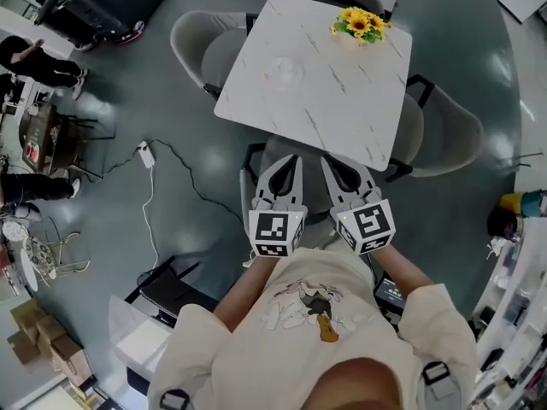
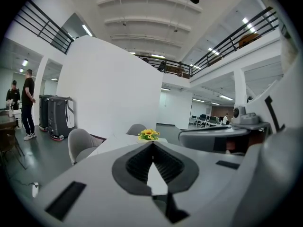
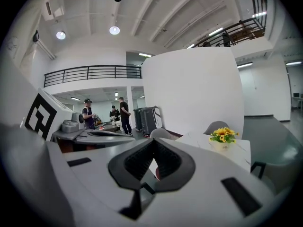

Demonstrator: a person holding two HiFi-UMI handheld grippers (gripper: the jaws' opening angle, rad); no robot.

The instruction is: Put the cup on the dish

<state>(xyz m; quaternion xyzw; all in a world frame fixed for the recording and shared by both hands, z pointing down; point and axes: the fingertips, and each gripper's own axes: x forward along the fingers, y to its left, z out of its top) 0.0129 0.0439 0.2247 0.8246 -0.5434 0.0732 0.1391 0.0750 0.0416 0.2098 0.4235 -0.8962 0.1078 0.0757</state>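
**Grippers:** both are held low, short of the worktop (image 1: 342, 101) and pointing toward it.
- Left gripper (image 1: 289, 164): jaws fully together, nothing between them.
- Right gripper (image 1: 338, 166): likewise closed and empty.

**Task item:** the only tableware visible is a pale round shape (image 1: 282, 73) on the worktop's left half. I judge it to be the cup, the dish or both, too faint to separate.

**Bearing:** it lies at 12 o'clock from the left gripper and 11 o'clock from the right. The left is nearer.

**Orientation:** the outline reads circular from above, so no long axis or handle direction can be given.

**Other:** the sunflower pot (image 1: 361, 24) stands well apart at the far corner.
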